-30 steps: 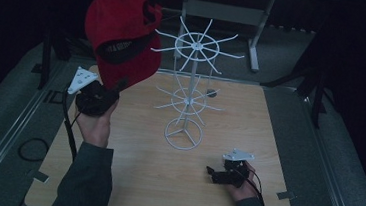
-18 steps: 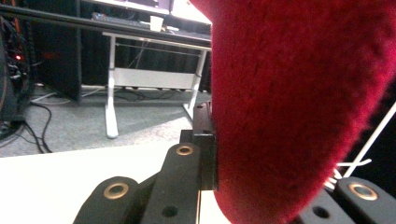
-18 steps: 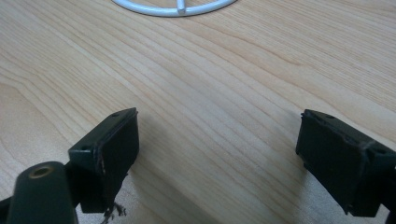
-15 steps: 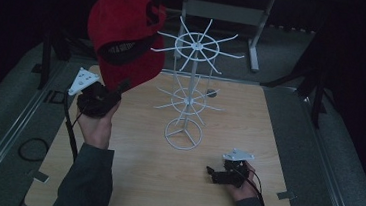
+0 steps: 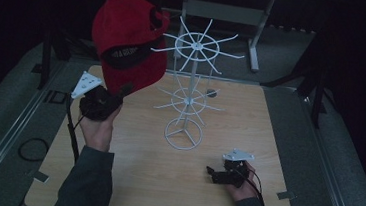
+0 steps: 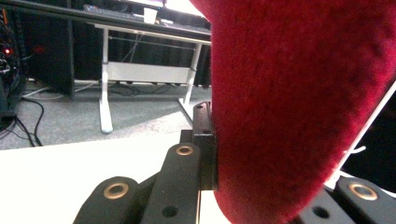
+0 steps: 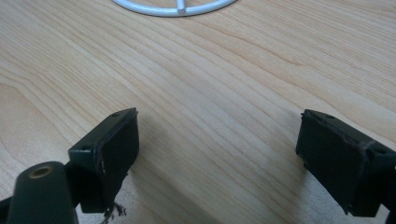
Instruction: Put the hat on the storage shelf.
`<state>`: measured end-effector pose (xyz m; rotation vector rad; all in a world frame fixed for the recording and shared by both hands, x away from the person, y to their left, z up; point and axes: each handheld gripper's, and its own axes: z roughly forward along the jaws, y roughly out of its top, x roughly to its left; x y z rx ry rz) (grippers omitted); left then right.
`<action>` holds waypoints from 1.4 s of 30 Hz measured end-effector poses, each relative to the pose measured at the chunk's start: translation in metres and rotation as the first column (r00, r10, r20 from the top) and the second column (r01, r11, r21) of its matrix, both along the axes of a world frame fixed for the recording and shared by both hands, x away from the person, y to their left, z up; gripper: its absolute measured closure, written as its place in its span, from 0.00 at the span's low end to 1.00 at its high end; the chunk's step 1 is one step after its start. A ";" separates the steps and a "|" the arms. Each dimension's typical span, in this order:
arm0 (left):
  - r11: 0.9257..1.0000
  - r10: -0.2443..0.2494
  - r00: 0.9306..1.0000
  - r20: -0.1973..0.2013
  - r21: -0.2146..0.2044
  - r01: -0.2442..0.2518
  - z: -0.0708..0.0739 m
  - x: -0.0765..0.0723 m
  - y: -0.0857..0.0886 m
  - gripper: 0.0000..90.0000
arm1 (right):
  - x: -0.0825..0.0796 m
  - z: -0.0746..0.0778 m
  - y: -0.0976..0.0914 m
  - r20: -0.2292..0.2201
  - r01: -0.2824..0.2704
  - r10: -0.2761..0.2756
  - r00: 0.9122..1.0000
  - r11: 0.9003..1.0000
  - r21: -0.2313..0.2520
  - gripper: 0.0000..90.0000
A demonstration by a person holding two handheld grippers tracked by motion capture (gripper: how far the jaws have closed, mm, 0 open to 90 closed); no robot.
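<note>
Over the last second I've lifted the red cap (image 5: 125,48) a little higher, left of the white wire rack (image 5: 189,91), its crown near the top ring. It's soft and light, so I pinch the stiffer brim. My left gripper (image 6: 210,186) is clamped on that brim. My right gripper (image 7: 219,158) rests on the table (image 5: 139,179) right of the rack's base, jaws wide apart and empty.

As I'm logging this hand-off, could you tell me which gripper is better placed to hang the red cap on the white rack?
The left gripper: it grips the red cap raised beside the white rack. The right gripper rests open, low on the table.
</note>
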<state>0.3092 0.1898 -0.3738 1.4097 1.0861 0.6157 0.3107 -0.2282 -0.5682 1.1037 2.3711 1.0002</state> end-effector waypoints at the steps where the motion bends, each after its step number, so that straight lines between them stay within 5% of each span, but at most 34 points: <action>1: 1.000 -0.004 1.000 -0.003 -0.007 0.004 -0.002 0.000 0.000 0.95 | 0.000 0.000 0.000 0.000 0.000 0.000 1.000 1.000 0.000 0.15; 24: 0.998 -0.066 0.994 -0.087 0.012 0.067 -0.058 -0.001 -0.006 0.95 | 0.000 0.000 0.000 0.000 0.000 0.000 1.000 1.000 0.000 0.15; 42: 0.991 -0.102 0.981 -0.165 0.064 0.114 -0.098 -0.002 -0.008 0.93 | 0.000 0.000 0.000 0.002 0.000 0.000 1.000 1.000 0.001 0.15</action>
